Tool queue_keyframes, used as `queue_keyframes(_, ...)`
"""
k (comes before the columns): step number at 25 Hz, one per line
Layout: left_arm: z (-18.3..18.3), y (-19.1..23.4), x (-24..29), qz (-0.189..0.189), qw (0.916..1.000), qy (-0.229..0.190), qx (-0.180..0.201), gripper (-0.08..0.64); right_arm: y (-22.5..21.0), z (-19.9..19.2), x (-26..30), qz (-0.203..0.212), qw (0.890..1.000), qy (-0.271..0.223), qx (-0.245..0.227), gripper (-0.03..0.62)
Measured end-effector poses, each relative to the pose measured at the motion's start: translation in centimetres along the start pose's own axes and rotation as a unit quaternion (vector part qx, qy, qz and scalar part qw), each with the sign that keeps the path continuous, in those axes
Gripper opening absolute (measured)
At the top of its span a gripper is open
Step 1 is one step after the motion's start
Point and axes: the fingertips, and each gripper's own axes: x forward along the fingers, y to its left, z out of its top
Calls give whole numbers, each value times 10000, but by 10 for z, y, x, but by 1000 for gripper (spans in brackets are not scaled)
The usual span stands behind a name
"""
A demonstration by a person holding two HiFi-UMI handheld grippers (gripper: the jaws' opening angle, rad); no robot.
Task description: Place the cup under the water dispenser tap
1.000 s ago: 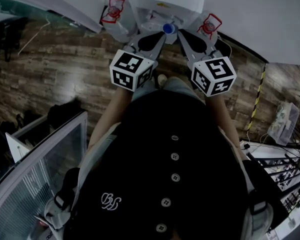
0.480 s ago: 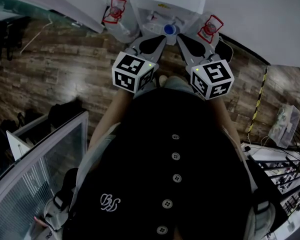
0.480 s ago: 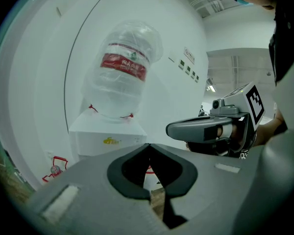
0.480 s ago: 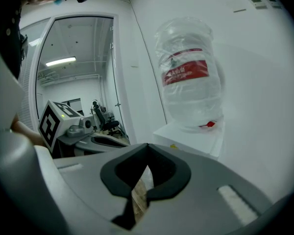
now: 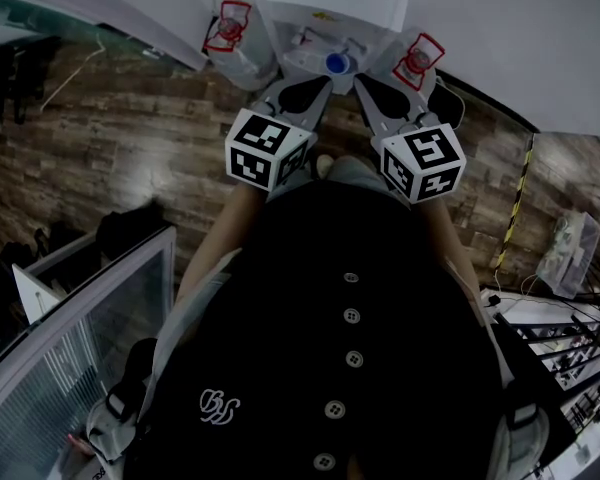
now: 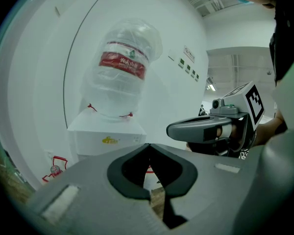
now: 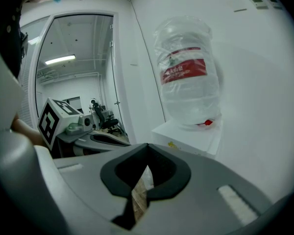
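Observation:
A white water dispenser stands against the wall, and a clear bottle with a red label sits upside down on top of it. On its front is a small blue round piece; I cannot tell whether it is a tap or a cup. No cup shows clearly in any view. My left gripper and right gripper hang side by side just in front of the dispenser, pointing at it. Both are shut with nothing between the jaws. The dispenser and its bottle also show in the right gripper view.
Two spare bottles with red labels stand on the wooden floor, one on either side of the dispenser. A glass partition is at lower left. A yellow-black striped post and racks are at the right.

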Motion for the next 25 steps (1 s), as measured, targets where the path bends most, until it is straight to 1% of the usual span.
queue_keyframes(7, -1, 3, 2, 65, 10000, -62, 15, 0, 2, -3, 0, 40, 10000, 56, -21, 0)
queue_keyframes(15, -1, 2, 0, 53, 9999, -88, -94, 0, 1, -5, 1, 13, 10000, 77, -30, 0)
queue_keyframes(25, -2, 1, -2, 54, 9999, -102, -54, 0, 4, -9, 2, 86, 9999, 117, -48, 0)
